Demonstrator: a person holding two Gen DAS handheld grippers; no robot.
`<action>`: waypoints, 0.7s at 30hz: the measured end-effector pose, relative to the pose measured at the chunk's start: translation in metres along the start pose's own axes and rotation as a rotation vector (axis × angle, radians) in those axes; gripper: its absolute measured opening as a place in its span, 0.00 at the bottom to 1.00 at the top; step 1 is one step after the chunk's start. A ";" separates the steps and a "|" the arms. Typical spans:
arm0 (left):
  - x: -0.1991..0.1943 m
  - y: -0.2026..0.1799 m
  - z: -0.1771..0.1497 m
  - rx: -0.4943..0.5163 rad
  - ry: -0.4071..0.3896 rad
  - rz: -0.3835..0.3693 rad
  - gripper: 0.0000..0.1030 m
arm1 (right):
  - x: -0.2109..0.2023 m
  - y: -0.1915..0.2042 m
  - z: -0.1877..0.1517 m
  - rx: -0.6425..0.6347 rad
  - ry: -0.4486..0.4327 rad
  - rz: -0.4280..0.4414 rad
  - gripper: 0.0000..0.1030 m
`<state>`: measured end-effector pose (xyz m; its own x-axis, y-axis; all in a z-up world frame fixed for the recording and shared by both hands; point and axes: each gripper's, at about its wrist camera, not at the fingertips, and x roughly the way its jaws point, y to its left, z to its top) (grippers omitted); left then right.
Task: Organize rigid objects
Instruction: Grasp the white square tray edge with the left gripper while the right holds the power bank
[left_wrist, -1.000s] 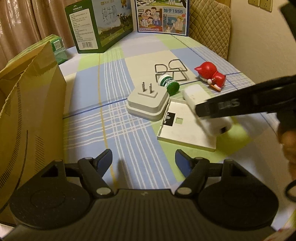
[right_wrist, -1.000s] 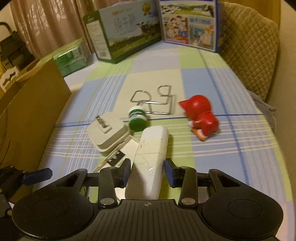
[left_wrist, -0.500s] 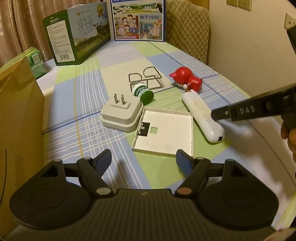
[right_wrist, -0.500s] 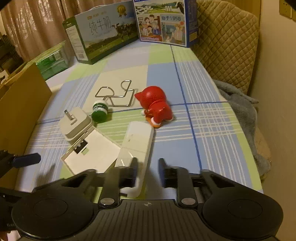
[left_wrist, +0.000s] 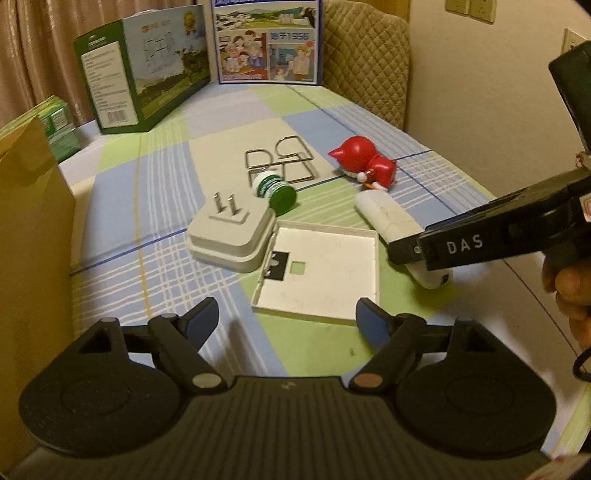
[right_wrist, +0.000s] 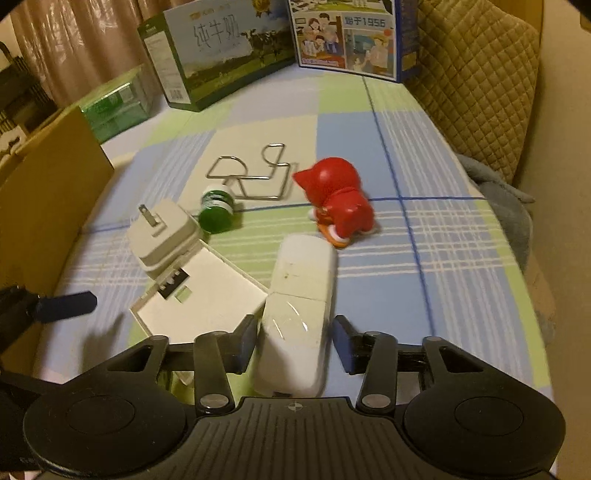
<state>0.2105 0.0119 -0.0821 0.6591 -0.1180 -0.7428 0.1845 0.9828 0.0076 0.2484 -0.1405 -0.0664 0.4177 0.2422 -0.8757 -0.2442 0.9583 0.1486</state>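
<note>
While jaws opening: white case (right_wrist: 301, 291) between right gripper (right_wrist: 295, 345) fingers.

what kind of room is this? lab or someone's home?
Most likely a home, not a lab: a table under a checked cloth, a quilted chair back against the wall, curtains behind, and milk cartons standing at the far end.

My left gripper (left_wrist: 286, 317) tilts downward, its jaws opening wide with nothing between the blue pads. My right gripper (right_wrist: 295, 341) points more steeply down, jaws opening too, a pad standing on either side of the white bar (right_wrist: 299, 314) without clearly pressing it. My right hand (left_wrist: 569, 291) shows at the edge of the left wrist view, wrapped around that gripper's handle.
</note>
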 end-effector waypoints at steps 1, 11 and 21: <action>0.001 -0.001 0.001 0.005 -0.003 -0.007 0.78 | -0.002 -0.002 -0.001 -0.008 0.005 -0.016 0.36; 0.030 -0.017 0.007 0.131 -0.008 -0.108 0.79 | -0.011 -0.014 -0.008 0.015 0.013 -0.046 0.36; 0.037 -0.018 0.005 0.170 -0.029 -0.063 0.84 | -0.012 -0.014 -0.009 0.022 0.006 -0.045 0.36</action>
<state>0.2353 -0.0111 -0.1065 0.6625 -0.1853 -0.7258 0.3455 0.9353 0.0765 0.2393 -0.1581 -0.0624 0.4227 0.1984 -0.8843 -0.2062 0.9712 0.1194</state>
